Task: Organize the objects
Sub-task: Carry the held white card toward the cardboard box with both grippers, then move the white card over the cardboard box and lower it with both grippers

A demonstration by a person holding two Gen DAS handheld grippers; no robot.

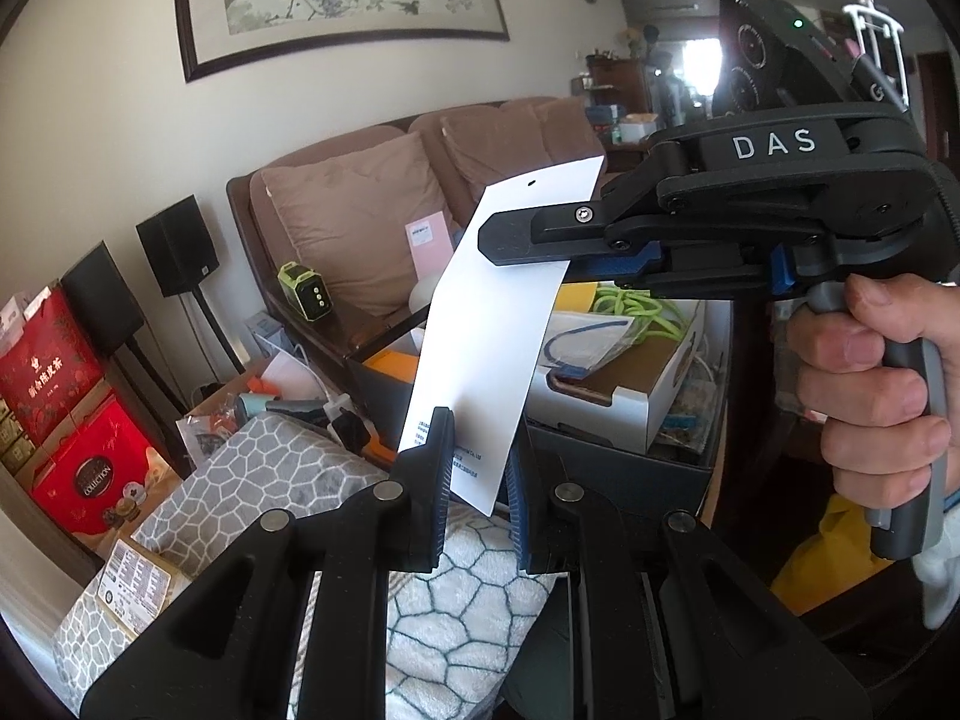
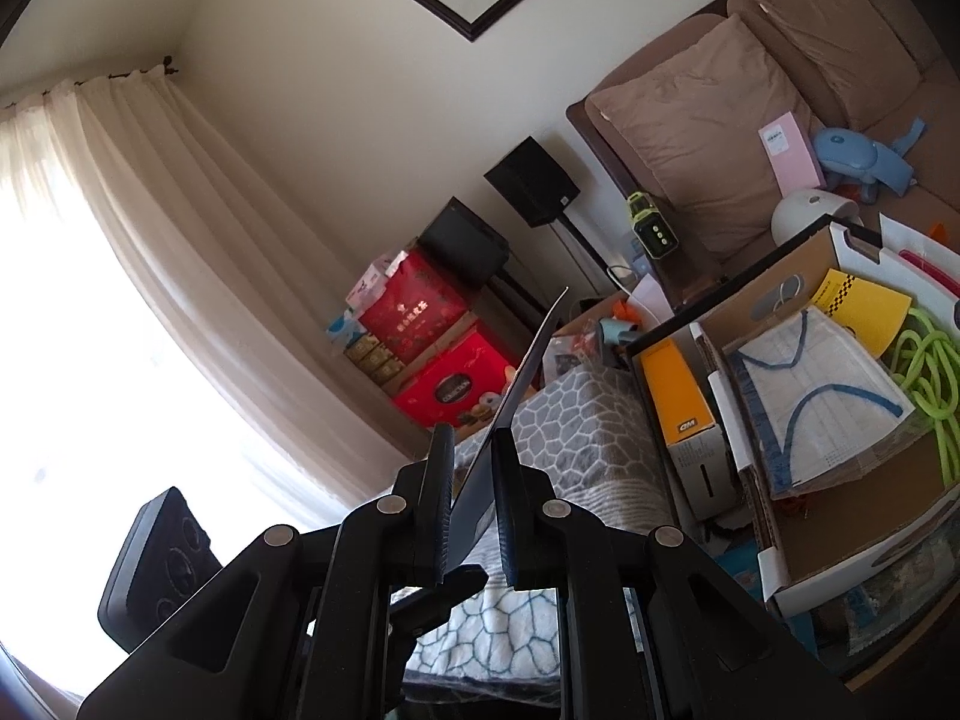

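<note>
A white card point(image 1: 498, 324) with small print and a punch hole is held up in the air. My right gripper point(image 1: 528, 255) comes in from the right in the left wrist view and is shut on the card's upper part. My left gripper point(image 1: 480, 462) has its jaws apart around the card's lower end; the left finger touches it, the right stands off. In the right wrist view the card point(image 2: 522, 384) shows edge-on between my right gripper's point(image 2: 474, 468) fingers.
An open cardboard box point(image 2: 840, 516) holds a face mask point(image 2: 822, 378), a green cord point(image 2: 930, 372) and a yellow card. An orange box point(image 2: 678, 408) stands beside it. A patterned grey blanket point(image 1: 258, 468) lies below. A brown sofa point(image 1: 360, 222), speakers and red gift boxes point(image 1: 66, 420) stand behind.
</note>
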